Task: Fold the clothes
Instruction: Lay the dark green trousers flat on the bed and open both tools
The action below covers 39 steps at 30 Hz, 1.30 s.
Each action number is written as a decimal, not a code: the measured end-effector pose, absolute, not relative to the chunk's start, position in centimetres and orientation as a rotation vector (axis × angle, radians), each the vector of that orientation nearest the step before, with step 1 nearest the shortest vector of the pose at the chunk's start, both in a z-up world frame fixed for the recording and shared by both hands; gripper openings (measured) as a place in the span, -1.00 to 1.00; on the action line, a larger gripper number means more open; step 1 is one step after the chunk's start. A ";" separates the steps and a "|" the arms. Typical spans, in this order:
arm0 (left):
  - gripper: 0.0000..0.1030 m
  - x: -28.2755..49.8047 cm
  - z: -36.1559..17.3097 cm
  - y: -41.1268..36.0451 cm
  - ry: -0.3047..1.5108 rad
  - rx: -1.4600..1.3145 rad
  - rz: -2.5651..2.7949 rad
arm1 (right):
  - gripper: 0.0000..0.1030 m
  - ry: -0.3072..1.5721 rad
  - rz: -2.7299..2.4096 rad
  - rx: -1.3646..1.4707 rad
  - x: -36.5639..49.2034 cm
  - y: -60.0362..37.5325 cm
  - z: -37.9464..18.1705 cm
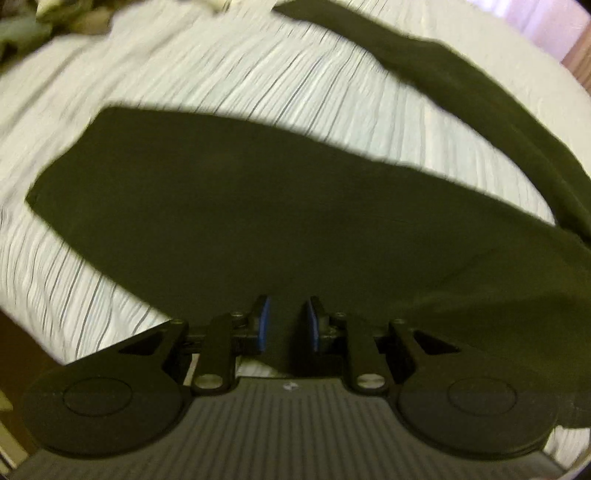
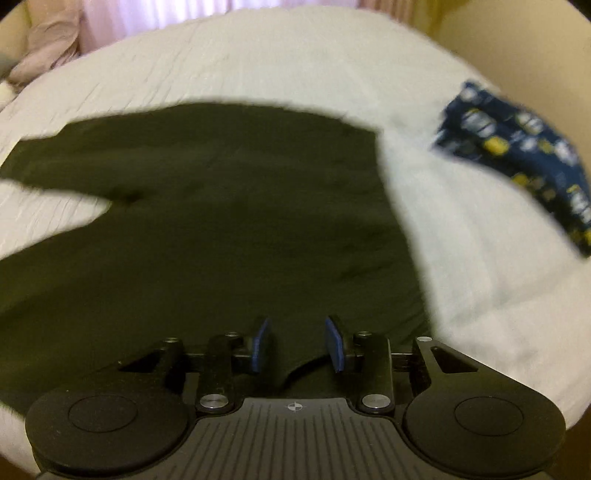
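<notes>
On bed (image 2: 258, 48): dark garment (image 2: 207, 206) limp, light (grips easily at hem); left tool (image 1: 286, 325) seems clenched on it, right tool (image 2: 297, 345) released

A bed (image 2: 277, 55) with a pale ribbed cover (image 1: 240, 74) fills both views. At 12 o'clock in the right wrist view a bright curtained window (image 2: 184, 11) glows pinkish-white; a cream wall (image 2: 517, 48) stands at 2 o'clock. A pale pink pillow (image 2: 48, 40) lies at 10 o'clock.
</notes>
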<state>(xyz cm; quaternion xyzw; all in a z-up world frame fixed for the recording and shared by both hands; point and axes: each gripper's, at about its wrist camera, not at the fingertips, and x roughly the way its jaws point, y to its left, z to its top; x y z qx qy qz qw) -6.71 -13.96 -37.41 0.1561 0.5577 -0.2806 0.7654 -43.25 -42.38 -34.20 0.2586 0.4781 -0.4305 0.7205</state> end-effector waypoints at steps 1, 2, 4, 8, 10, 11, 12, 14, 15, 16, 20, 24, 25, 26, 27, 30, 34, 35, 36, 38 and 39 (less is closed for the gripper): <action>-0.66 -6.6 -37.2 -13.7 1.232 0.346 -0.613 | -0.29 1.111 -0.973 0.568 -43.0 -41.5 -34.9; -0.66 -6.4 -36.9 -13.4 1.252 0.355 -0.615 | -0.29 1.125 -1.006 0.570 -43.0 -40.9 -35.0; -0.66 -6.5 -36.1 -13.5 1.290 0.412 -0.604 | -0.29 1.145 -1.037 0.624 -43.1 -40.2 -34.1; -0.67 -7.1 -33.6 -13.0 1.364 0.465 -0.556 | -0.29 1.250 -1.030 0.700 -43.0 -40.3 -31.0; -0.67 -7.7 -31.6 -12.8 1.361 0.434 -0.571 | -0.29 1.258 -1.009 0.749 -43.0 -39.7 -29.0; -0.66 -8.0 -30.5 -12.9 1.347 0.427 -0.581 | -0.29 1.244 -1.001 0.772 -43.1 -39.4 -27.9; -0.66 -8.3 -29.4 -13.1 1.332 0.419 -0.591 | -0.29 1.230 -0.989 0.789 -43.1 -39.0 -27.0; -0.65 -8.9 -27.1 -13.4 1.302 0.405 -0.611 | -0.29 1.206 -0.961 0.801 -42.9 -38.6 -25.2; -0.65 -9.2 -26.2 -13.7 1.282 0.402 -0.621 | -0.29 1.187 -0.949 0.799 -42.8 -38.3 -24.3; -0.64 -9.5 -25.3 -13.9 1.262 0.399 -0.631 | -0.29 1.166 -0.935 0.794 -42.7 -38.0 -23.3; -0.59 -11.7 -21.2 -15.2 1.173 0.371 -0.679 | -0.25 1.085 -0.880 0.771 -43.1 -36.6 -19.9; -0.52 -16.1 -17.9 -15.8 1.103 0.338 -0.728 | 0.50 1.022 -0.847 0.714 -45.0 -34.4 -17.1; -0.51 -17.3 -17.3 -15.8 1.093 0.331 -0.743 | 0.50 1.011 -0.844 0.694 -45.7 -33.9 -16.5; -0.48 -18.7 -16.8 -15.7 1.083 0.329 -0.757 | 0.50 1.000 -0.841 0.675 -46.3 -33.3 -16.0; -0.47 -20.1 -16.3 -15.5 1.073 0.328 -0.770 | 0.50 0.992 -0.844 0.665 -47.3 -32.8 -15.6; -0.43 -24.2 -15.2 -14.5 1.042 0.347 -0.788 | 0.50 0.979 -0.855 0.650 -49.6 -31.7 -14.6; -0.39 -28.7 -14.2 -12.1 1.023 0.349 -0.798 | 0.50 0.980 -0.859 0.621 -52.3 -30.0 -13.8; -0.38 -29.5 -14.0 -11.4 1.017 0.344 -0.794 | 0.50 0.982 -0.859 0.612 -52.9 -29.5 -13.6; -0.38 -30.2 -13.8 -10.7 1.011 0.339 -0.790 | 0.50 0.983 -0.860 0.603 -53.5 -29.1 -13.4; -0.37 -31.3 -13.4 -9.4 1.008 0.327 -0.775 | 0.50 0.986 -0.852 0.591 -54.6 -28.2 -13.2; -0.37 -31.7 -13.2 -8.7 1.007 0.321 -0.767 | 0.50 0.991 -0.846 0.589 -54.9 -27.8 -13.1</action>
